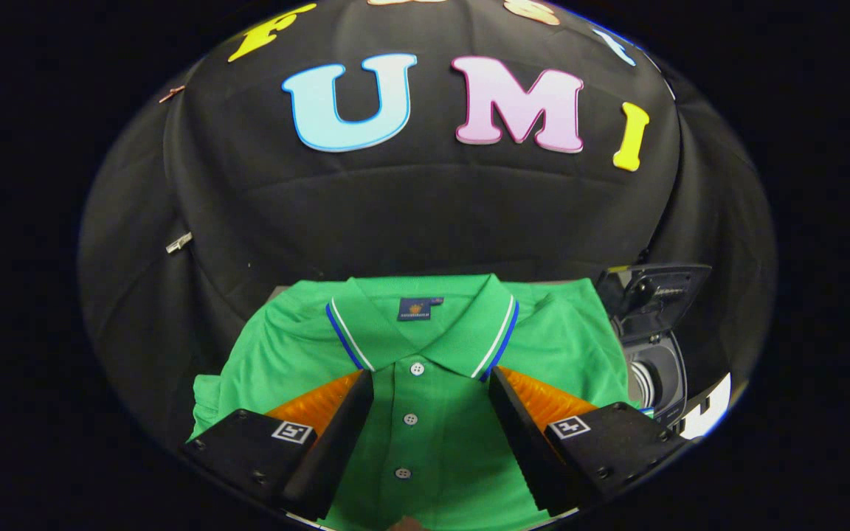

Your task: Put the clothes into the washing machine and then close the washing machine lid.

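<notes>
the gripper [431,383] hangs low over the clothes with its two fingers [336,435] spread wide apart, holding nothing. between them lies the green polo shirt [425,442], spread flat and face up, its button placket [410,419] running straight up the gap between the fingers. three white buttons show along it, the nearest well down between the fingers and the top one just ahead of their tips. just beyond the fingertips sits the collar [425,317], edged in white and blue, with a small dark label inside the neck. the shirt's sleeves spread out to either side past the fingers. off to the right, beside the shirt's shoulder, stands the washing machine [657,369], its dark lid [650,295] raised and the round drum opening showing beneath it. behind everything hangs the black cloth wall [425,214].
</notes>
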Demonstrator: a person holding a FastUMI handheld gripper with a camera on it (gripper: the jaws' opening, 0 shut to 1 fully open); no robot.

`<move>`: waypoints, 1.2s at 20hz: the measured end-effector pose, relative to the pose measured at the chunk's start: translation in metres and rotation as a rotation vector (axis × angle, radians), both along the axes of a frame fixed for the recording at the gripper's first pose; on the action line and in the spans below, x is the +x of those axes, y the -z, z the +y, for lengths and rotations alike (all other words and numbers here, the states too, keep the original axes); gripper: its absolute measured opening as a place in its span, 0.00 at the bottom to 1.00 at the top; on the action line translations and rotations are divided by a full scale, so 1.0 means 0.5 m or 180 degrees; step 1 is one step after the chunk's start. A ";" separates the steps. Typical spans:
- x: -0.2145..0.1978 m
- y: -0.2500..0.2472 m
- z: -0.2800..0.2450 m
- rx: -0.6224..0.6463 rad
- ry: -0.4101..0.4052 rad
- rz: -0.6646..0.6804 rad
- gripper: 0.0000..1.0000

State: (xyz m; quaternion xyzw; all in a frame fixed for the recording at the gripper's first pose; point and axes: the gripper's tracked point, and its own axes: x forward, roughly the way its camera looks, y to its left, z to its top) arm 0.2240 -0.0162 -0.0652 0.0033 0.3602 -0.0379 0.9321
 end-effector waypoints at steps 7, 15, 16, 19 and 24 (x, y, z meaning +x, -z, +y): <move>-0.008 0.012 -0.004 -0.0116 0.0051 0.0371 1.00; -0.010 0.011 -0.024 -0.0139 0.0229 0.0707 0.74; -0.006 0.011 -0.021 -0.0151 0.0245 0.0714 0.62; -0.010 0.011 -0.033 -0.0168 0.0251 0.0731 0.36; -0.013 0.013 -0.043 -0.0261 0.0165 0.0668 0.08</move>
